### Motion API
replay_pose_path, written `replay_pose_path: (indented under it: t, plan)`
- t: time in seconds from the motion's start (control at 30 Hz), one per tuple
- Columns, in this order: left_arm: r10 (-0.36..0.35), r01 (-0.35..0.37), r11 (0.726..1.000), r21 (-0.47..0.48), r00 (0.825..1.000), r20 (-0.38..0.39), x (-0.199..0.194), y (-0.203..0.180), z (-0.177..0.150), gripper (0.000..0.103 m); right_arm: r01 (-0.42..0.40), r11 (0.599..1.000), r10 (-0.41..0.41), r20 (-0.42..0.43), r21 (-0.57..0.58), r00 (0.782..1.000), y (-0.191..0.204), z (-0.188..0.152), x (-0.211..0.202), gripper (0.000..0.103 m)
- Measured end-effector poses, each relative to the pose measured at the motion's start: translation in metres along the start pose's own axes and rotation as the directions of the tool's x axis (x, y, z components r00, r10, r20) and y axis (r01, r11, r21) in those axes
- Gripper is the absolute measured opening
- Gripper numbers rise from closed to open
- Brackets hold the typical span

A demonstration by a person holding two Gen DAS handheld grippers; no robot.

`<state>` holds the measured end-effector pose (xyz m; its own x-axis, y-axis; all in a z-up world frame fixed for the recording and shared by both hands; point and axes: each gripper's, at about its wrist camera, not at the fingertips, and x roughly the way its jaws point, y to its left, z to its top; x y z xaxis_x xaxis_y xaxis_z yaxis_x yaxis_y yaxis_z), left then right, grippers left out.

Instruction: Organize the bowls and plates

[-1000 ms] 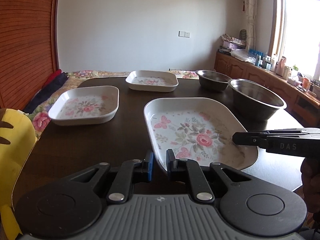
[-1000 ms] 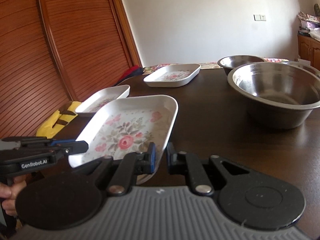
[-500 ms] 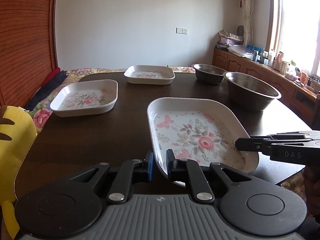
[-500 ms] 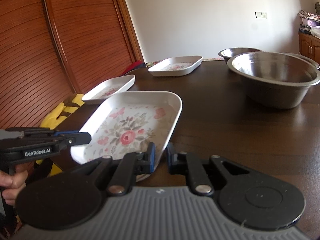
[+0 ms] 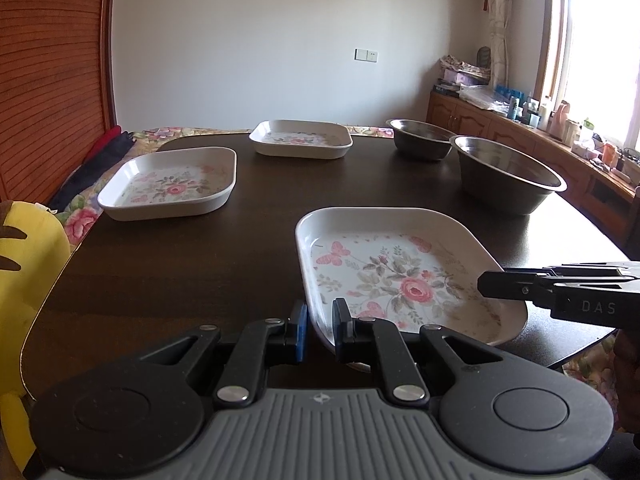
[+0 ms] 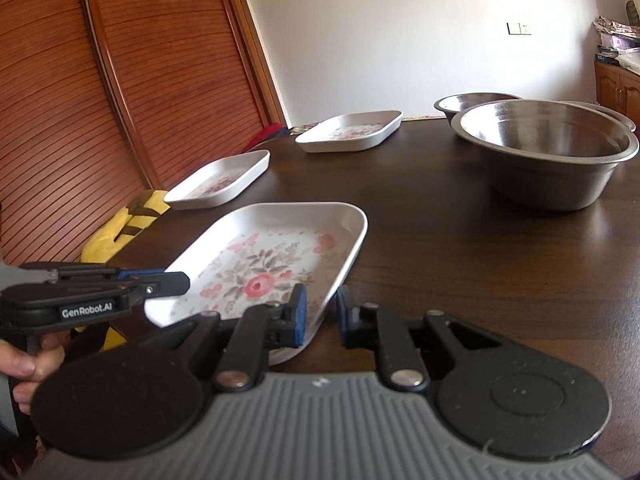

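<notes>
Carrying is the step in hand: left gripper and right gripper each pinch the near rim of the floral plate, held over the worktop edge. Next move, I judge: stacking it onto another plate.

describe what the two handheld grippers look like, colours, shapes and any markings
Both are matte black. The left gripper and the right gripper each have two linkage fingers with silver pivot pins, blue pads at the fingertips, round black discs on either side and a grey ribbed base. Seen side-on, the left one reads "GenRobot.AI" in white; the right one reads "DAS". No cables or sleeves show.
</notes>
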<state>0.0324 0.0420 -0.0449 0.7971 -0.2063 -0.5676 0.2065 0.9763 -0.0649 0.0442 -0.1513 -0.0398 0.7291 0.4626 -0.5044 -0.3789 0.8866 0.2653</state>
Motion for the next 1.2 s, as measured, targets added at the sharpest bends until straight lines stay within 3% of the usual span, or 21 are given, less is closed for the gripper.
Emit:
replay_pose_path:
  t: [0.7, 1.03, 1.13, 1.2]
  plan:
    - [0.014, -0.013, 1.000, -0.010, 0.999, 0.032, -0.007, 0.006, 0.005, 0.016, 0.023, 1.000, -0.022, 0.055, -0.019, 0.998, 0.001, 0.016, -0.013, 0.020]
    - [0.069, -0.067, 0.997, -0.028, 0.995, 0.074, -0.011, 0.033, 0.021, 0.045, -0.012, 0.997, 0.016, 0.065, -0.075, 0.998, 0.019, 0.052, 0.005, 0.021]
    - [0.087, -0.084, 0.996, -0.037, 0.992, 0.087, -0.010, 0.045, 0.026, 0.049, -0.023, 0.995, 0.028, 0.056, -0.094, 0.998, 0.031, 0.061, 0.015, 0.023]
    - [0.097, -0.093, 0.995, -0.044, 0.991, 0.094, -0.010, 0.053, 0.029, 0.049, -0.033, 0.994, 0.038, 0.047, -0.105, 0.998, 0.038, 0.067, 0.021, 0.033]
